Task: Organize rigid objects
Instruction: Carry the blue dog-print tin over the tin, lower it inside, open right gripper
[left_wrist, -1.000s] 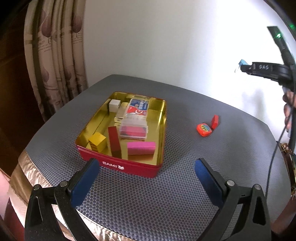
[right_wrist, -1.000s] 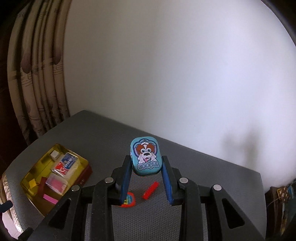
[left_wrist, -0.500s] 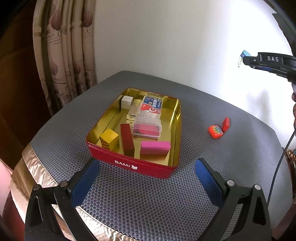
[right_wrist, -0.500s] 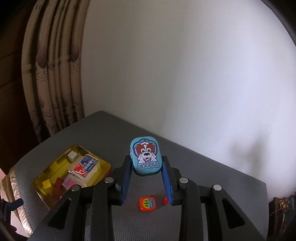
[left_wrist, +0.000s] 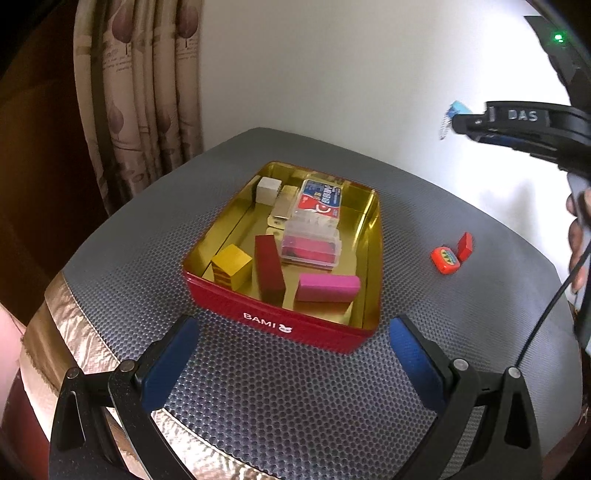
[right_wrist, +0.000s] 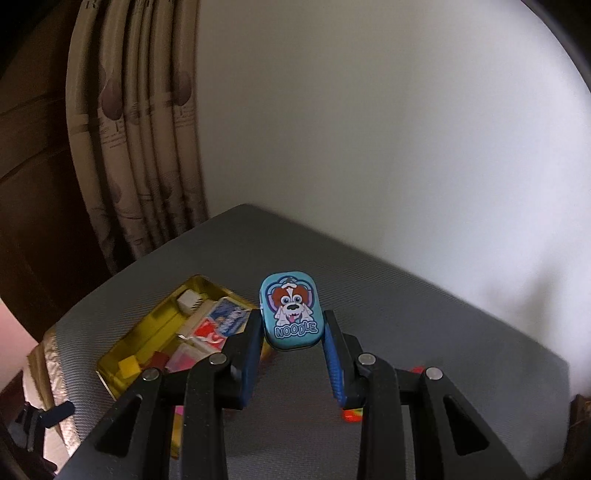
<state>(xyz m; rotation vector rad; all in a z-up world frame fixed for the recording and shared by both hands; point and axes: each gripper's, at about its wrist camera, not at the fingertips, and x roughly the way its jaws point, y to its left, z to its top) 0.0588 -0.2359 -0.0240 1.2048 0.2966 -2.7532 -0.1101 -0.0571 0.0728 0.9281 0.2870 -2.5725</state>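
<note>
A red BAMI tin (left_wrist: 280, 325) with a gold inside sits on the grey table and holds several blocks, a clear case and a card pack. My left gripper (left_wrist: 291, 354) is open and empty just in front of the tin. My right gripper (right_wrist: 293, 332) is shut on a small blue NOODLE dog tin (right_wrist: 290, 310), held high above the table to the right of the red tin (right_wrist: 110, 365). In the left wrist view the right gripper (left_wrist: 454, 122) shows at upper right. A small orange tin (left_wrist: 446, 260) and a red block (left_wrist: 464, 245) lie on the table.
A patterned curtain (left_wrist: 140, 92) hangs at the back left and a white wall stands behind the table. A gold cloth trim (left_wrist: 70, 332) runs along the table's left edge. A black cable (left_wrist: 546, 314) hangs at the right.
The right gripper has swung left with the blue tin, so the red tin now lies closer under it. The left gripper has drawn a little nearer to the red tin.
</note>
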